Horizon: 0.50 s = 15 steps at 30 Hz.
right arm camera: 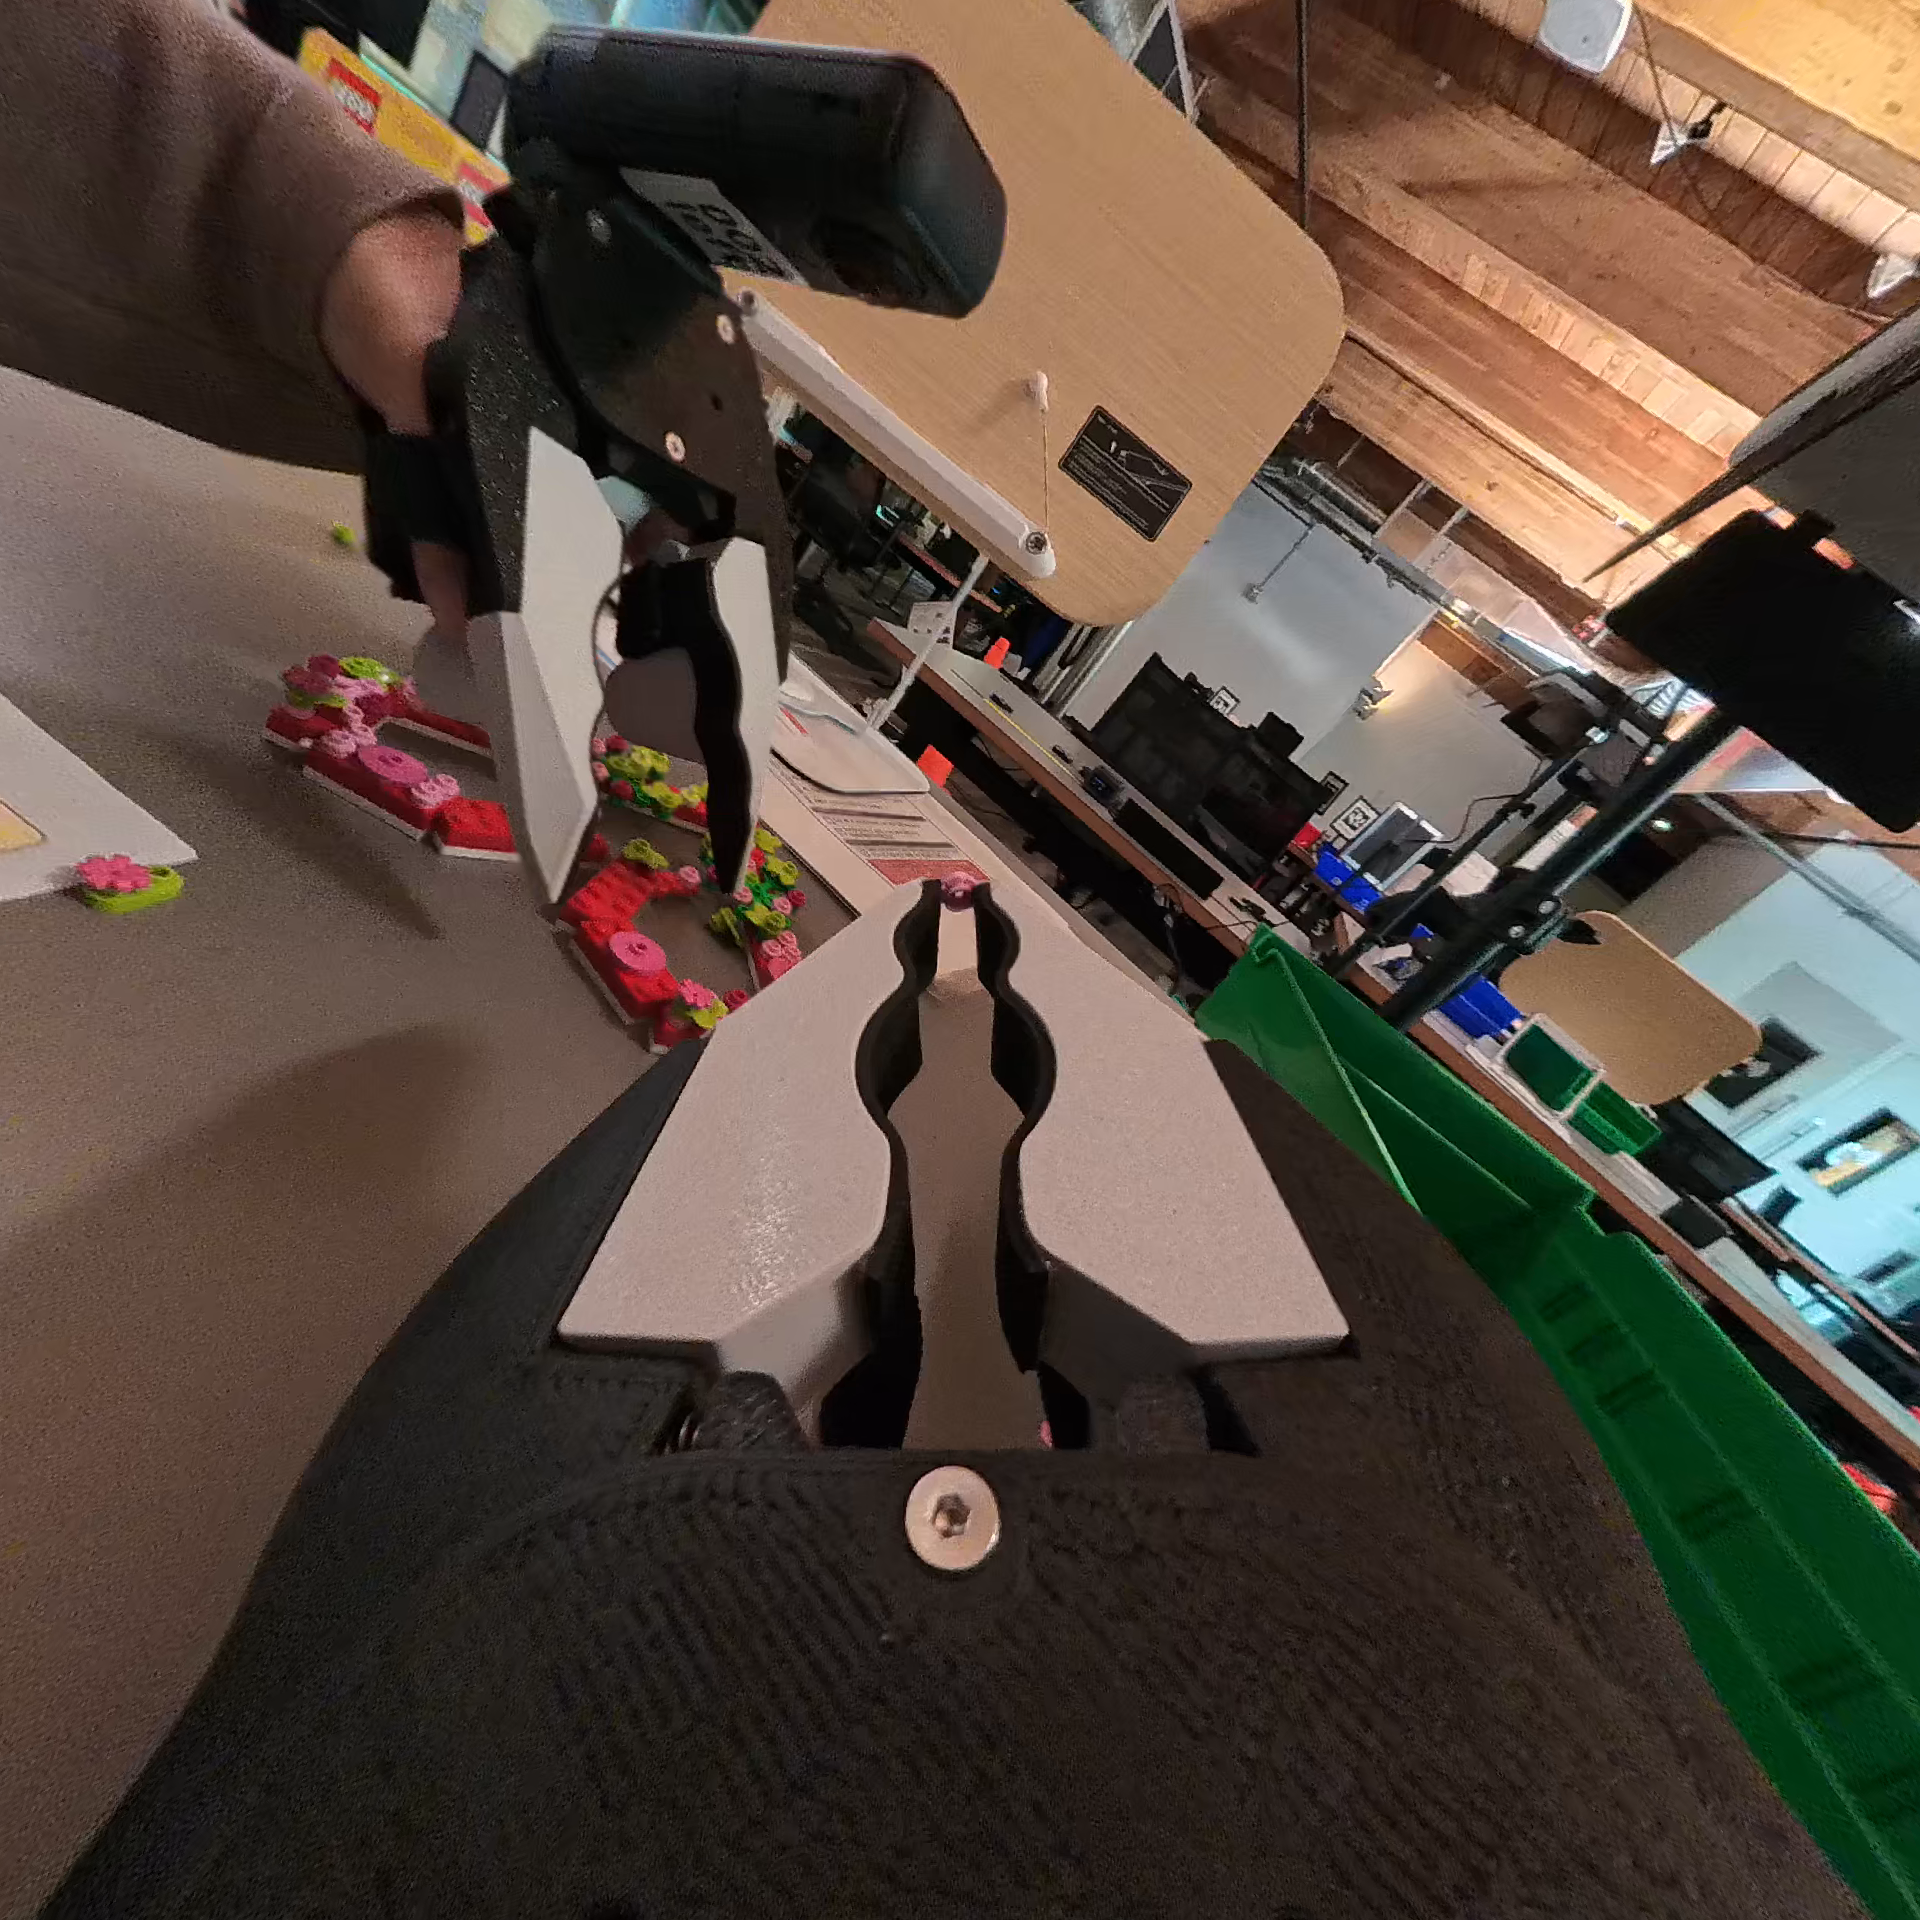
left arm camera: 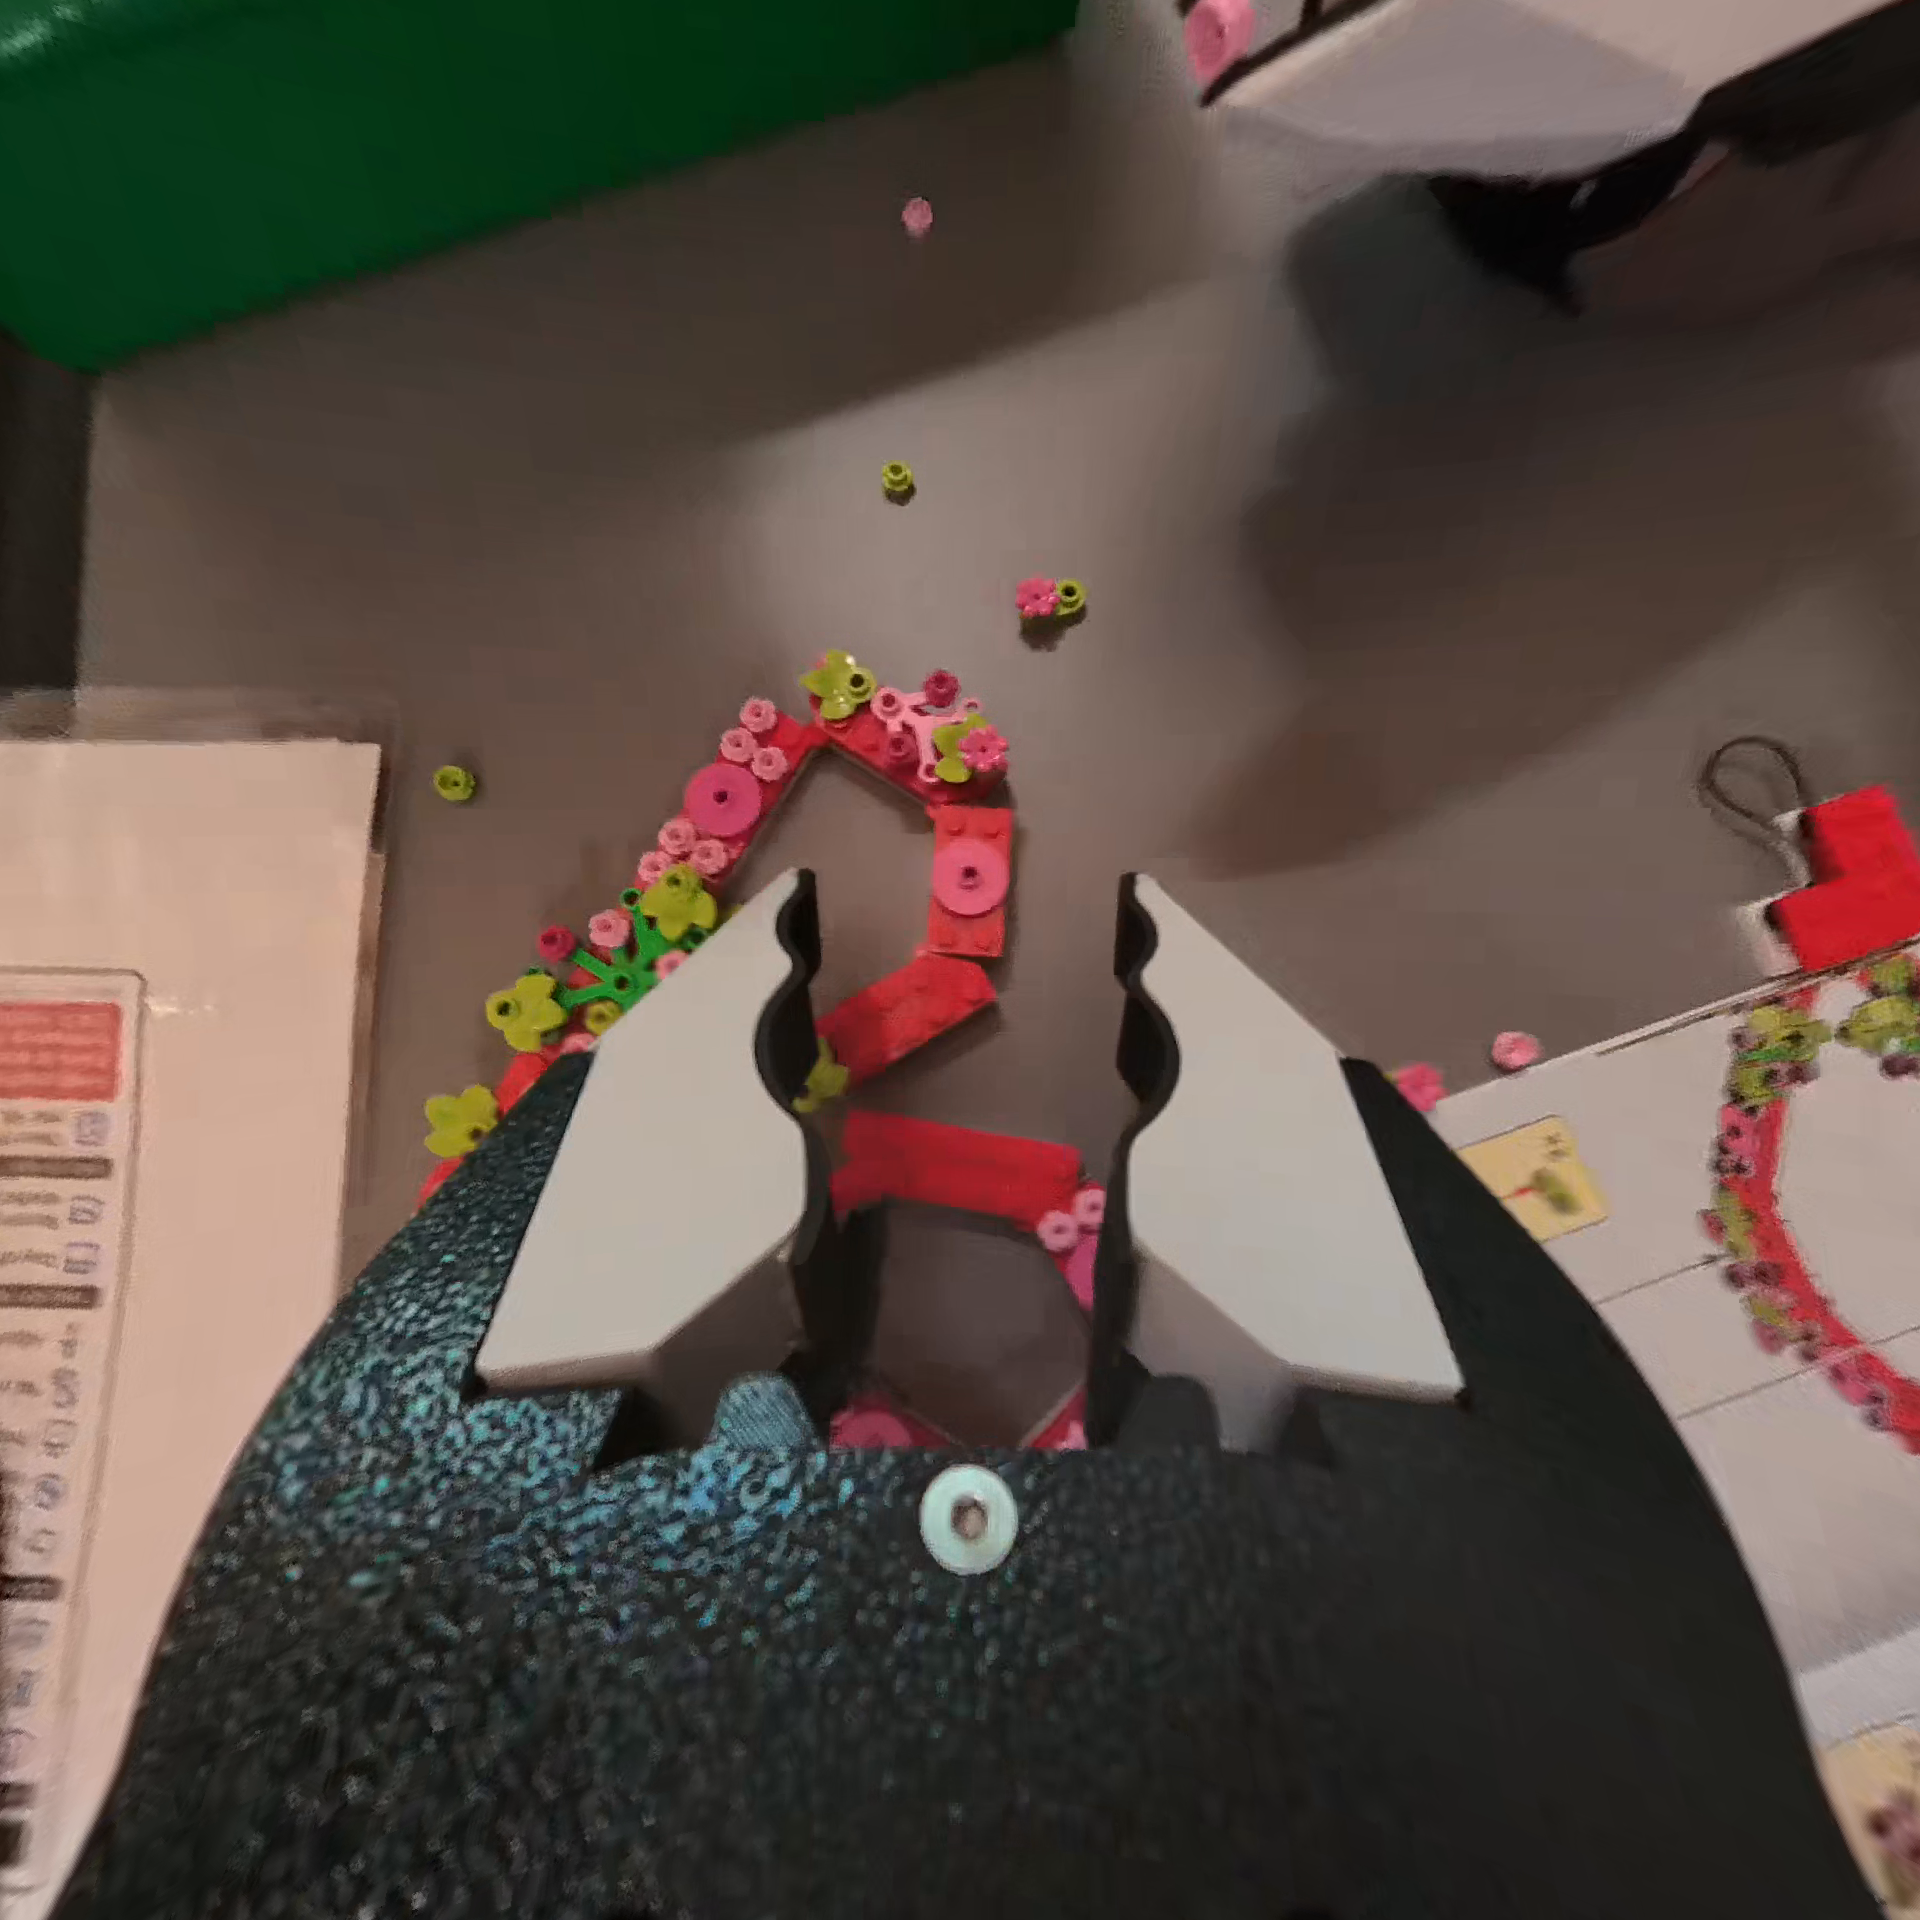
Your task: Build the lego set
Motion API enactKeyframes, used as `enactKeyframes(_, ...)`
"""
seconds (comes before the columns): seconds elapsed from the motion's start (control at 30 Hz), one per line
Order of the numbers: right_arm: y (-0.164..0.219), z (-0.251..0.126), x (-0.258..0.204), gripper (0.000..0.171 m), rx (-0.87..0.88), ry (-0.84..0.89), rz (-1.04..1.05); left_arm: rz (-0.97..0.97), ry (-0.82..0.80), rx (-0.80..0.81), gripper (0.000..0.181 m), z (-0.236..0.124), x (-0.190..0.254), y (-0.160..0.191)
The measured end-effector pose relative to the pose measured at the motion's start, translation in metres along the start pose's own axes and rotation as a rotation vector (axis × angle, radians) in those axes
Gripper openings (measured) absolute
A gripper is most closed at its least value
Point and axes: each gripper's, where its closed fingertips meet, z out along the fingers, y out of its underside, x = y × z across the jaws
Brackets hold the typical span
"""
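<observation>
**Wreath partly built, one pink piece in hand**

The red lego ring (left arm camera: 914, 935) lies in curved segments on the grey table (left arm camera: 623, 520), already dressed with pink flowers and lime leaves, but gaps between segments suggest it is not yet joined. The left gripper (left arm camera: 966, 904) hovers over it, fingers apart and empty. The right gripper (right arm camera: 958, 894) is raised, its fingers clamped on a small pink stud (right arm camera: 960, 886). Loose studs, such as a lime one (left arm camera: 898, 478), are scattered about. The instruction sheet (left arm camera: 1714, 1195) is cut off, the ring's near half is hidden behind the left gripper, and blur smears the upper right.
</observation>
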Motion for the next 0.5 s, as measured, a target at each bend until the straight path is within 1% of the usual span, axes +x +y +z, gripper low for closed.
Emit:
enactKeyframes(0.1, 0.005, 0.001, 0.001, 0.004, -0.033, 0.011, -0.018, 0.086, -0.004, -0.073, 0.045, 0.007, -0.008, 0.007)
enactKeyframes(0.2, 0.009, 0.002, 0.0, 0.004, -0.06, 0.012, -0.056, 0.109, 0.026, -0.064, 0.039, 0.014, -0.003, 0.005)
enactKeyframes(0.33, 0.012, 0.004, -0.006, 0.005, -0.087, -0.017, -0.143, 0.083, 0.098, -0.081, 0.046, 0.009, 0.005, 0.009)
enactKeyframes(0.4, 0.018, 0.008, -0.015, 0.005, -0.126, -0.099, -0.16, 0.091, 0.1, -0.065, 0.044, 0.008, 0.007, 0.009)
enactKeyframes(0.5, 0.022, 0.016, -0.031, 0.005, -0.203, -0.277, -0.078, 0.131, 0.061, -0.124, 0.038, 0.014, 0.002, 0.019)
